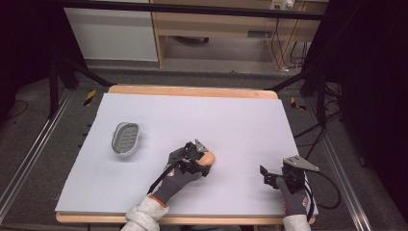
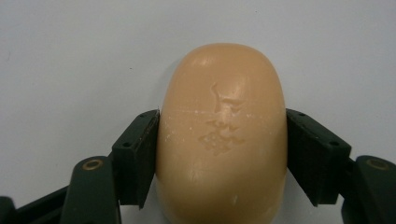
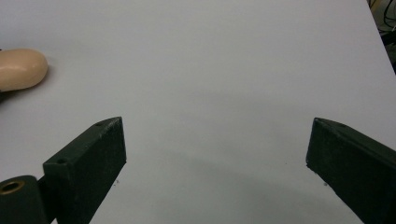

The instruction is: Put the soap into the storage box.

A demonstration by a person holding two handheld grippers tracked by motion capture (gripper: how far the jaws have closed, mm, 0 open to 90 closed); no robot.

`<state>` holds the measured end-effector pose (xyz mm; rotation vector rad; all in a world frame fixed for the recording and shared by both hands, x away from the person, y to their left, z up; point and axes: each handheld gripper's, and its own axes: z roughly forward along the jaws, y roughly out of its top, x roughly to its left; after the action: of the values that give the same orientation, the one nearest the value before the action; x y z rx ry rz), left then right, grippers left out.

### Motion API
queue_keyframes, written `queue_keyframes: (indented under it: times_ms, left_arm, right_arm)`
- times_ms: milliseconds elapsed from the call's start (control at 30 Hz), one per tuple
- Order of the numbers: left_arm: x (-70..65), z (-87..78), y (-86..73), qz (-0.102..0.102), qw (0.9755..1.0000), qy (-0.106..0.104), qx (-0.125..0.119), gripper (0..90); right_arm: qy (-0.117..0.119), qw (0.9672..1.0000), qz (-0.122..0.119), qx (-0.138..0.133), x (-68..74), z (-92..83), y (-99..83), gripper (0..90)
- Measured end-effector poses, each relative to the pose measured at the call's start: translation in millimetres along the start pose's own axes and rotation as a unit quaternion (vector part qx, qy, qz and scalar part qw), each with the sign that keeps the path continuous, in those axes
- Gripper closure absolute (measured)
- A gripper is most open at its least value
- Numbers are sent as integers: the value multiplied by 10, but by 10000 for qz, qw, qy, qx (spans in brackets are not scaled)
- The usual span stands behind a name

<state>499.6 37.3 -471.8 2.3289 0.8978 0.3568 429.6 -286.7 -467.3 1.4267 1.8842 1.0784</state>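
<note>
A tan oval bar of soap (image 2: pixel 222 135) lies on the white table, with an embossed mark on its top. My left gripper (image 2: pixel 222 161) is shut on the soap, both jaws pressed against its sides. From above, the soap (image 1: pixel 209 158) pokes out past the left gripper (image 1: pixel 199 161) near the table's middle. A grey soap dish (image 1: pixel 126 139) sits to the left of it, apart and with nothing in it. My right gripper (image 3: pixel 217 149) stands open over bare table, and the soap (image 3: pixel 21 68) lies far off at its left. The right gripper (image 1: pixel 269 177) is near the front right corner.
The white table surface (image 1: pixel 216 120) has a wooden rim. Cables (image 1: pixel 327 185) trail off the right edge near the right gripper. Dark frame legs and a wooden bench stand beyond the far edge.
</note>
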Motion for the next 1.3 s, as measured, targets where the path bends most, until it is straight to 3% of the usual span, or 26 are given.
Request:
queue_keyframes:
  times_ms: [300, 767, 1033, 1300]
  left_arm:
    - [-19, -49, 1, 25, 10000, 31, -66, 311]
    - [26, -459, 6, -19, 9991, -84, -405, 312]
    - [120, -676, -77, -113, 9983, -23, -570, 313]
    - [262, -902, -262, -332, 9966, 85, -743, 313]
  right_arm:
    - [20, 10000, 28, 1, -2, -7, 3, 51]
    - [-11, 10000, 21, 8, 4, -6, 3, 50]
    - [-35, 10000, -37, -16, 0, -5, 1, 50]
    - [-34, 10000, -7, 11, 8, -5, -1, 50]
